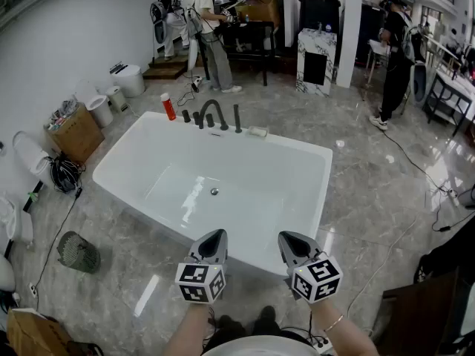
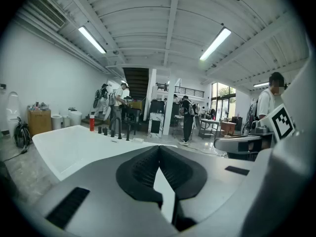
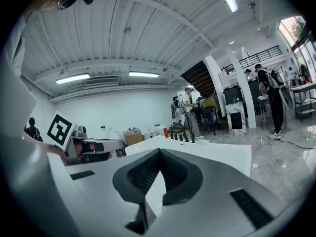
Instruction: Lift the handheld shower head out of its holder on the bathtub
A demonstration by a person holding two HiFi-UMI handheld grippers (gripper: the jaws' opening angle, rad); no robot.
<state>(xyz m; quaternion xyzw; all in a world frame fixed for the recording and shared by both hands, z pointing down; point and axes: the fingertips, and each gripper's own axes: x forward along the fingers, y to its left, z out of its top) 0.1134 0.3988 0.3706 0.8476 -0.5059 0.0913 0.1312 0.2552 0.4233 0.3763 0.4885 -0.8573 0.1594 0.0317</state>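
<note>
Marble floor surrounds a white bathtub (image 1: 312,151), where the shower head (image 1: 237,119) stands upright in its holder on the far rim, beside the curved tap (image 1: 211,112). Left gripper (image 1: 214,234) and right gripper (image 1: 289,236) hover at the near rim, well apart from it, both clenched tip to tip and empty.

Bathtub (image 1: 297,154): white, freestanding on a grey marble floor.
Faucet (image 1: 214,110): dark arched spout on the far rim.
Handheld shower head (image 1: 237,119): dark, upright in its holder, just right of the faucet.
Red bottle (image 1: 168,106): standing at the far rim's left end.
Left gripper (image 1: 214,235): over the near rim, jaws together, well apart from the fittings.
Right gripper (image 1: 288,238): beside it, jaws together.
Wire basket (image 1: 77,251): on the floor, left of the tub.
</note>
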